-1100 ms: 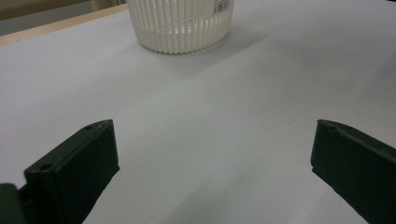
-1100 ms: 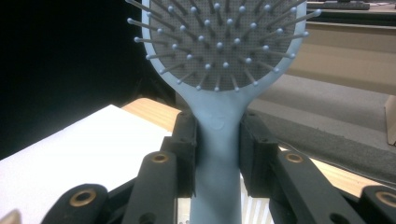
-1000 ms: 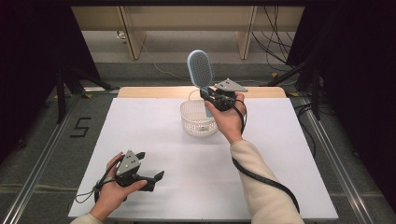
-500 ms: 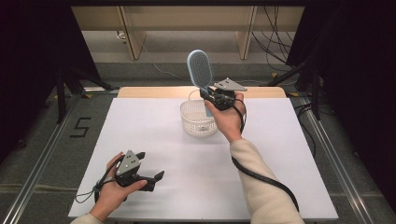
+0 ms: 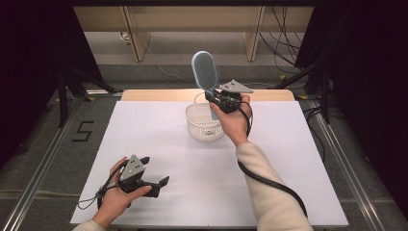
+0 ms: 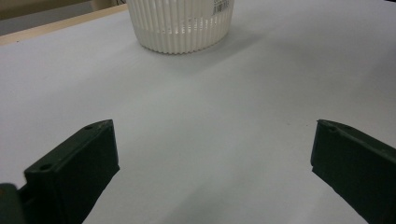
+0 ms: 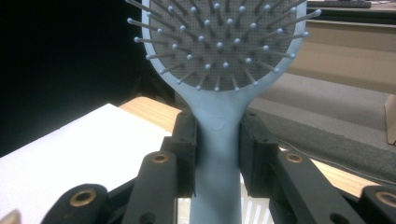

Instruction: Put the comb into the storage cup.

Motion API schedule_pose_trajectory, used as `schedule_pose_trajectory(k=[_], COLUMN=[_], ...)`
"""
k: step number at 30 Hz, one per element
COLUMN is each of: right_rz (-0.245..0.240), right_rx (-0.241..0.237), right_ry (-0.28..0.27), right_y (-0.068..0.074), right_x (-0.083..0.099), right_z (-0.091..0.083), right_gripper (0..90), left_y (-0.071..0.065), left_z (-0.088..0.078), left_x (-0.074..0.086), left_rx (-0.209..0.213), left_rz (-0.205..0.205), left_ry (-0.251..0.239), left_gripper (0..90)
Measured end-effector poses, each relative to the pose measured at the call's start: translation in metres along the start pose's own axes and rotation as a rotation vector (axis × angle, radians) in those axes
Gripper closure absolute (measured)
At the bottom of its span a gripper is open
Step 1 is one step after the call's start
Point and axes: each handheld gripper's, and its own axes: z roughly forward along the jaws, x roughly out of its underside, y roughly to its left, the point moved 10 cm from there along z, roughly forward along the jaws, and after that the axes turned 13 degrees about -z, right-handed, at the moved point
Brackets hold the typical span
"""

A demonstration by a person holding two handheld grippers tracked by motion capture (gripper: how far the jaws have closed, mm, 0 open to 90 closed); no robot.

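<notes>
A light blue hairbrush [image 5: 205, 71] stands upright over the white ribbed basket [image 5: 204, 122] at the table's far middle. My right gripper [image 5: 215, 100] is shut on its handle, and the bristled head rises above the jaws. In the right gripper view the handle [image 7: 218, 154] is pinched between the two pads, the brush head [image 7: 219, 42] facing the camera. My left gripper [image 5: 156, 185] rests low near the front left of the white table, open with nothing between its fingers [image 6: 77, 161]. The basket [image 6: 180, 23] lies ahead of it.
The white table top [image 5: 159, 144] has a wooden strip [image 5: 144, 95] along its far edge. Beyond it stand wooden legs [image 5: 137, 33] and loose cables [image 5: 284, 33] on the floor. A black cable [image 5: 269, 178] trails along the right sleeve.
</notes>
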Motion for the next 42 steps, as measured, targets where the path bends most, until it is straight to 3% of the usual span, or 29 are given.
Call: schedule_pose_trajectory(k=[42], right_rz=[-0.010], right_rx=[-0.005], right_ry=[0.003], right_y=[0.000], right_x=[0.005], right_z=[0.011], right_gripper=[70.4], left_y=[0.000], left_z=[0.000], left_x=[0.000], left_rx=[0.001], left_rz=[0.002], left_ry=[0.002], left_gripper=[0.3])
